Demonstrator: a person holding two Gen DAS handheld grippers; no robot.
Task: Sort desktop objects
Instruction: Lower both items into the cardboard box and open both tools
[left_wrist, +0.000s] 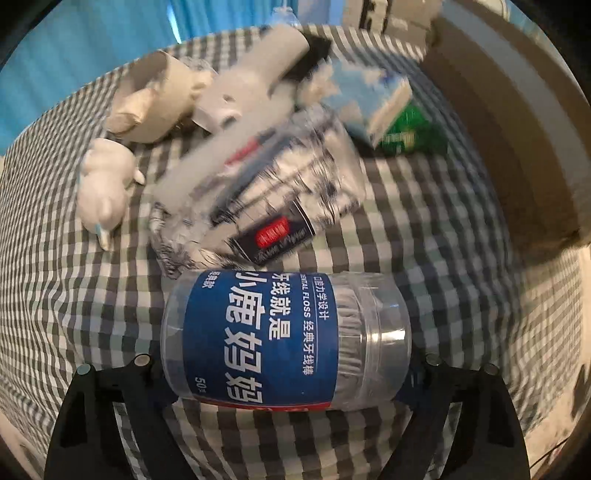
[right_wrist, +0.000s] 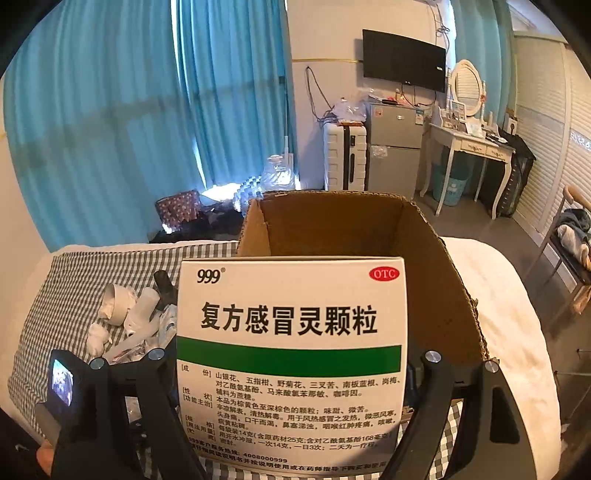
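Observation:
My left gripper (left_wrist: 286, 363) is shut on a clear dental floss jar (left_wrist: 284, 341) with a blue label, held sideways above the checked cloth (left_wrist: 424, 258). My right gripper (right_wrist: 293, 356) is shut on a white and green 999 medicine box (right_wrist: 291, 354), held upright in front of an open cardboard box (right_wrist: 340, 229). The medicine box hides most of the cardboard box's inside. A pile of desktop objects lies on the cloth: a clear plastic bag of pens (left_wrist: 280, 166), a white cup (left_wrist: 155, 99), a white figurine (left_wrist: 103, 184) and a green packet (left_wrist: 410, 133).
The cardboard box wall (left_wrist: 509, 147) rises at the right in the left wrist view. The pile (right_wrist: 136, 321) shows left of the medicine box in the right wrist view, with the left gripper's body (right_wrist: 74, 398) below it. A white bed cover (right_wrist: 509, 314) lies right of the box.

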